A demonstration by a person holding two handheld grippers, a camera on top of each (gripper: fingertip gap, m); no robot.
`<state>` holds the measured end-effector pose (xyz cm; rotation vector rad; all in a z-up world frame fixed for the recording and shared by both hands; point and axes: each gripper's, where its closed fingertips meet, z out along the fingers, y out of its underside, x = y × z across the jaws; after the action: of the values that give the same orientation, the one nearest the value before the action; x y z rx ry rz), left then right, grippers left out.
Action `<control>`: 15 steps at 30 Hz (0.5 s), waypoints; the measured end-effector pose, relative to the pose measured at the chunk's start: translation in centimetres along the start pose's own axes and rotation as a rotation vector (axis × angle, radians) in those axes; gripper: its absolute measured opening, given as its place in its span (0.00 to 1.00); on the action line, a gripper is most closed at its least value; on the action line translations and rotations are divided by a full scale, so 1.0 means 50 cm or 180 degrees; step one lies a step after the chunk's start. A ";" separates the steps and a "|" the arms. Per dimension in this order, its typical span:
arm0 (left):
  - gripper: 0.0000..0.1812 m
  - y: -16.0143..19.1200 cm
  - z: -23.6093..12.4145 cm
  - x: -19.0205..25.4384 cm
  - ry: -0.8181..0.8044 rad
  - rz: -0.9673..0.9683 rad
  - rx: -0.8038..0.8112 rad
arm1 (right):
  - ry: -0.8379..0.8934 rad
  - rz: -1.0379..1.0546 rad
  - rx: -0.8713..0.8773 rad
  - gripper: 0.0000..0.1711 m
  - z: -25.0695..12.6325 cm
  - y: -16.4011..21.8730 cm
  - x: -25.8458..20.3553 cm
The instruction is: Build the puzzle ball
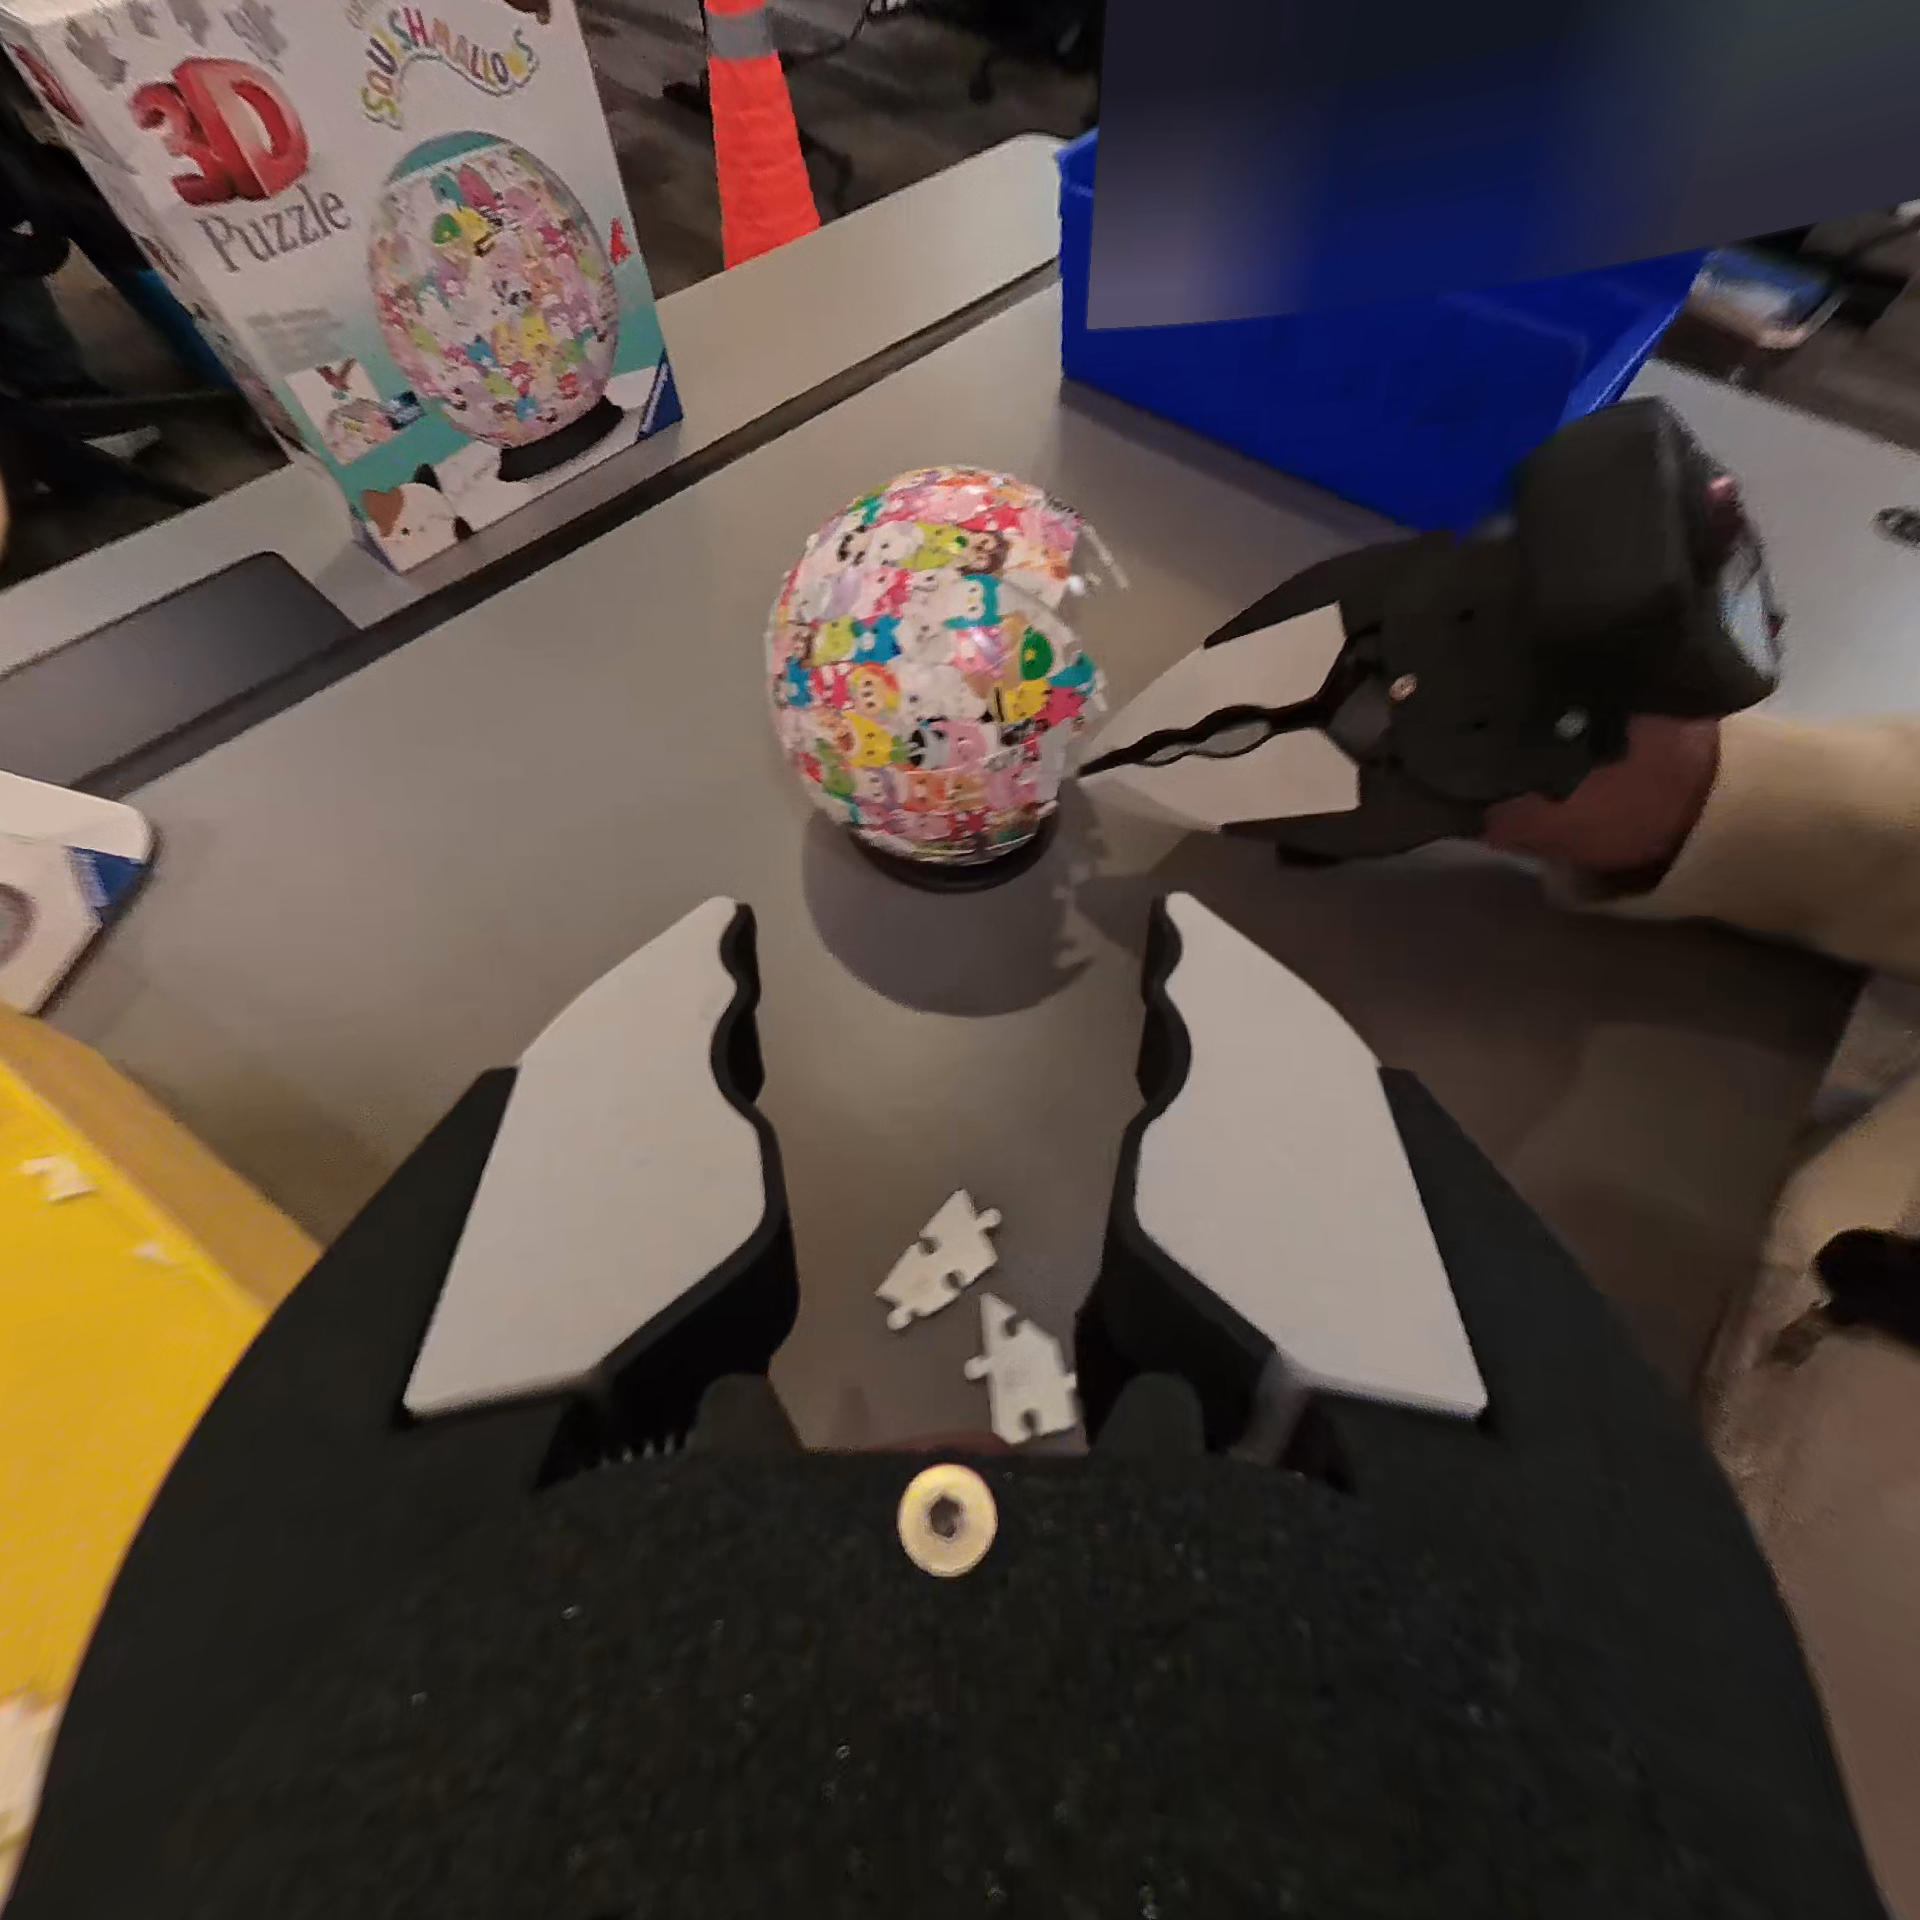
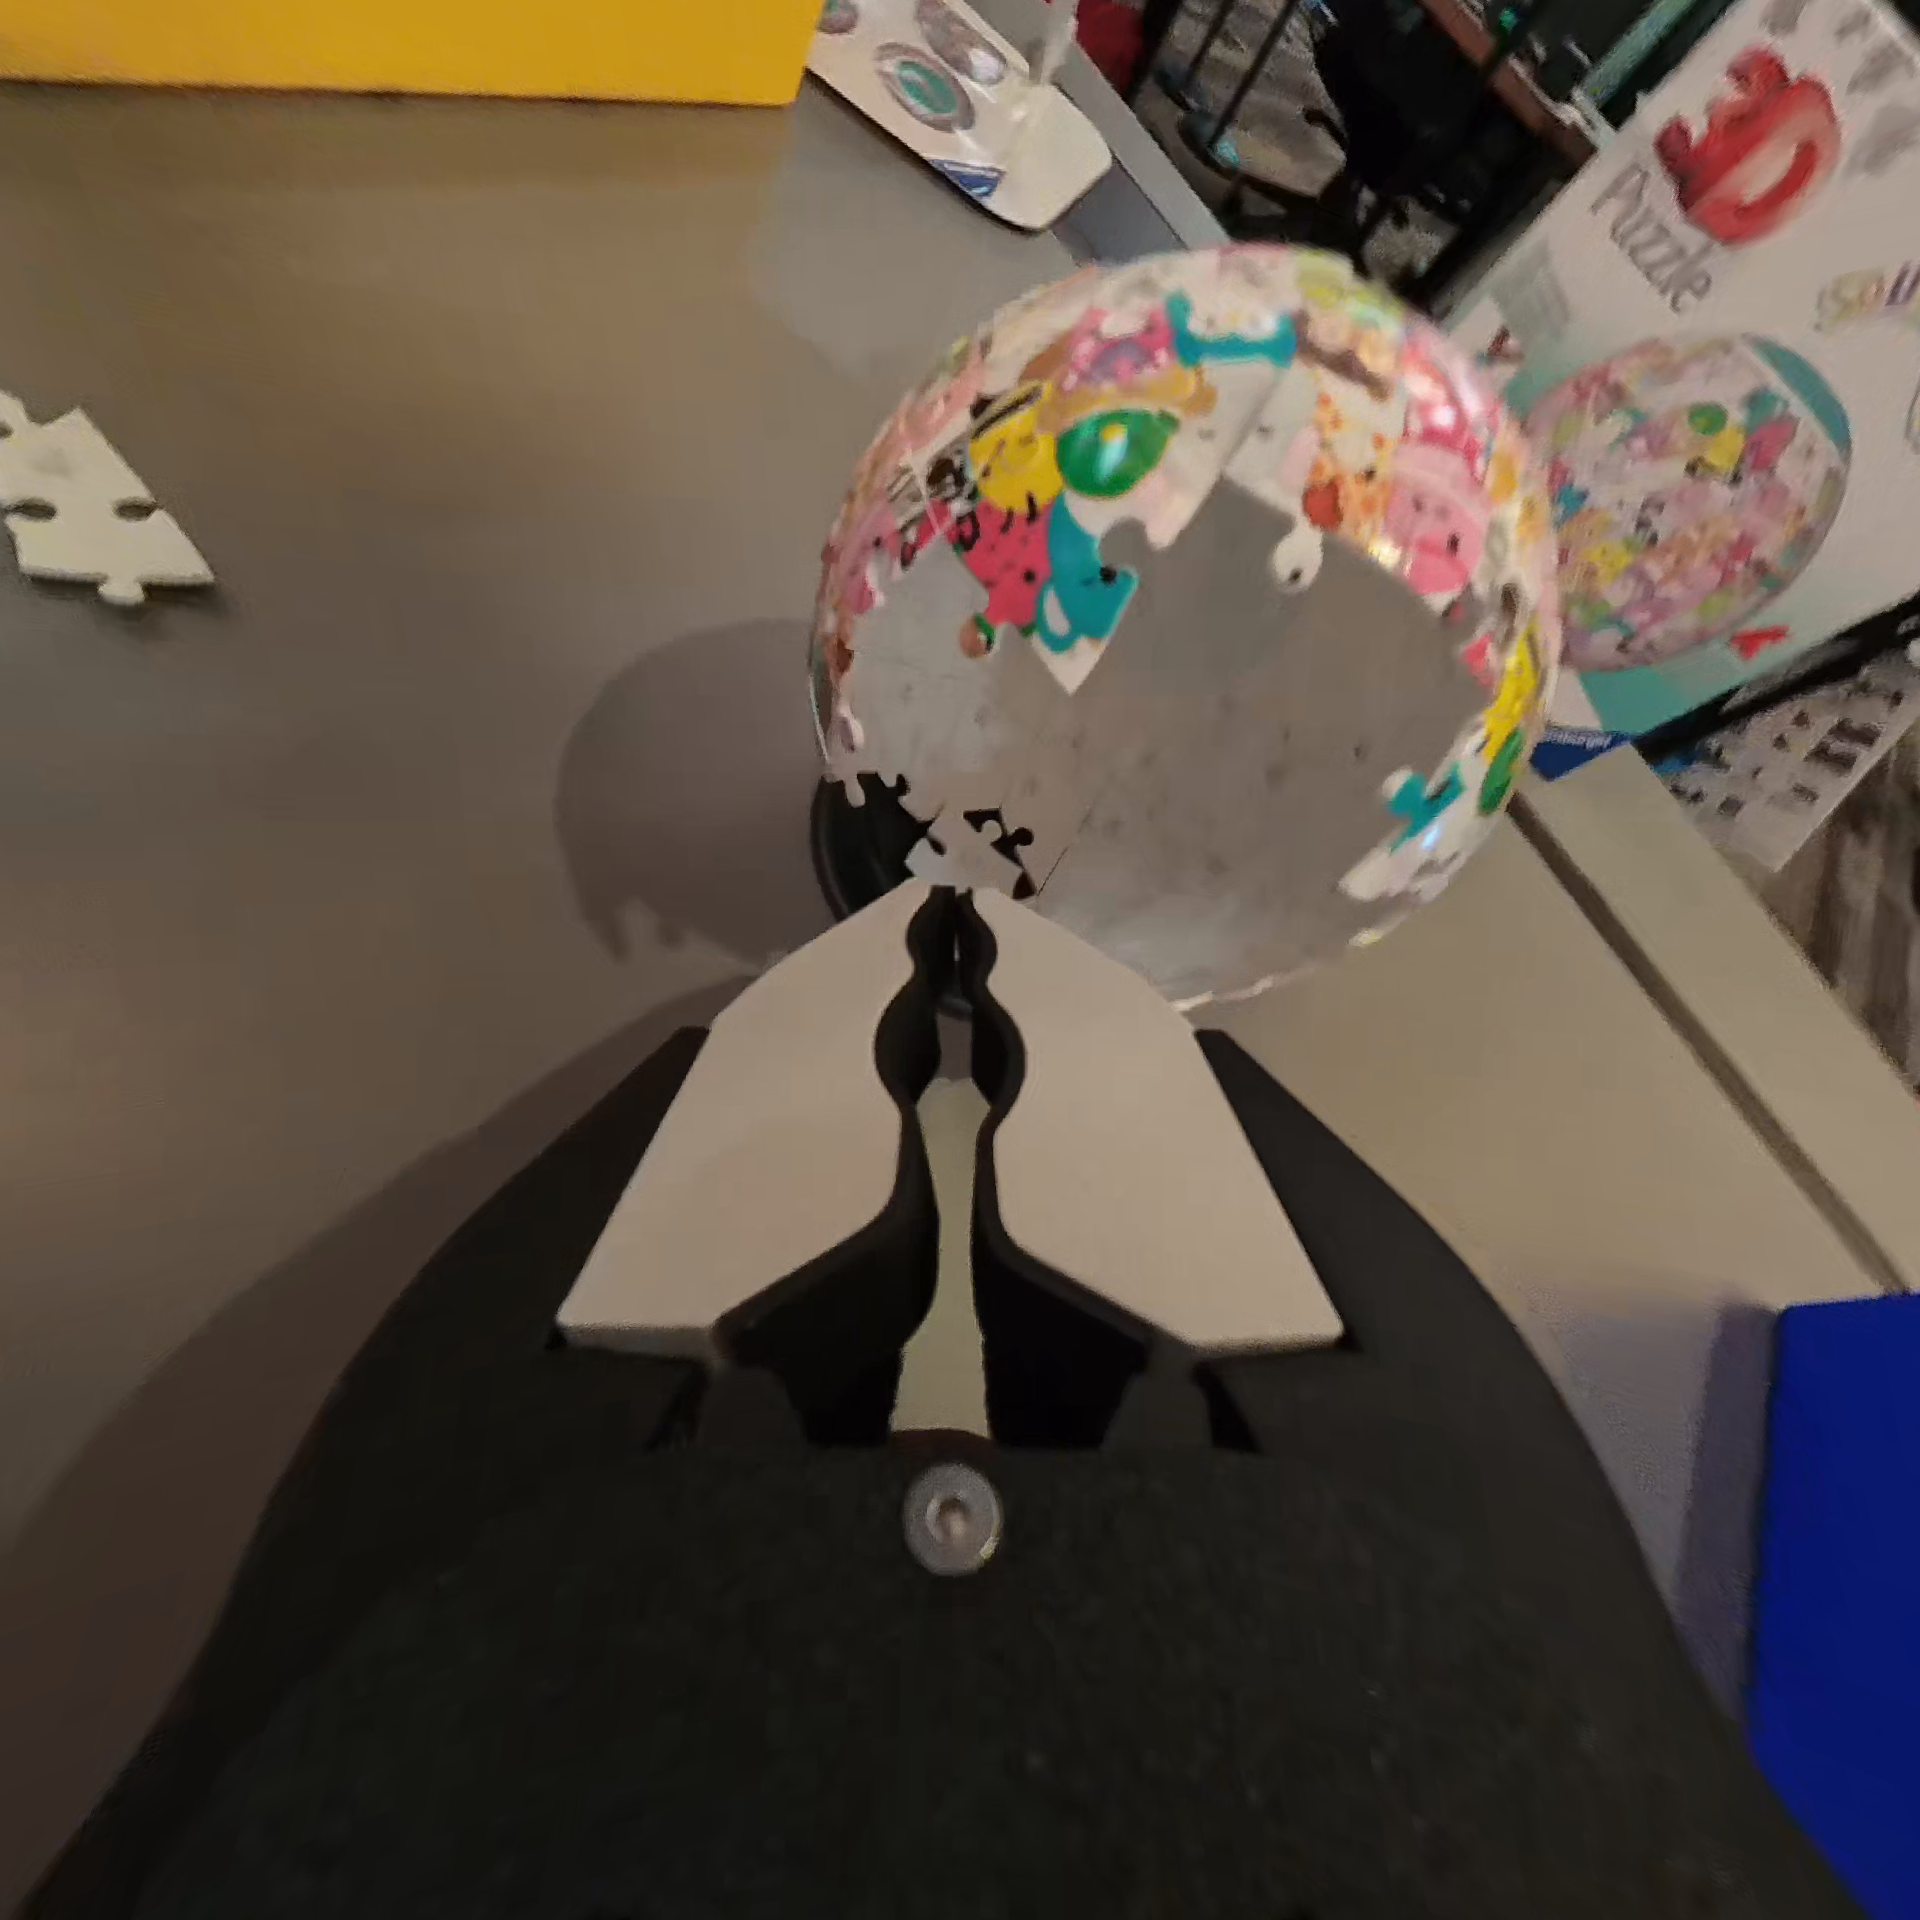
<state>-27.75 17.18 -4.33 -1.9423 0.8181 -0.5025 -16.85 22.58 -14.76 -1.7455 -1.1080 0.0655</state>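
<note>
**Soft indoor light, wide-angle bending, motion blur**

Even, moderately dim indoor light is seen in both views. A rounded shadow is cast by the puzzle ball (image 1: 928,665) onto the grey surface (image 1: 468,831), toward the camera in the left wrist view, so light from above and behind is indicated. Small glare spots are seen on the ball's glossy shell. Straight lines are bowed at the frame edges. The box (image 2: 1714,416) and the ball are smeared by blur in the right wrist view.
</note>
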 end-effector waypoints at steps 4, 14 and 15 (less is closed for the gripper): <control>0.31 0.025 0.037 0.061 0.0133 -0.0254 0.0182 | 0.0260 0.0282 -0.0148 0.00 0.018 0.000 0.015; 0.31 0.098 0.059 0.160 0.0403 -0.0105 -0.0136 | 0.0078 0.0532 -0.0679 0.00 0.070 0.024 -0.004; 0.31 0.099 0.057 0.155 0.0355 -0.0051 -0.0152 | 0.0050 0.0488 -0.0740 0.02 0.073 0.028 -0.007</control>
<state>-22.22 11.67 -9.94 -1.9801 0.8932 -0.6102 -18.03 24.88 -17.72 -2.0339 -1.0000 0.0175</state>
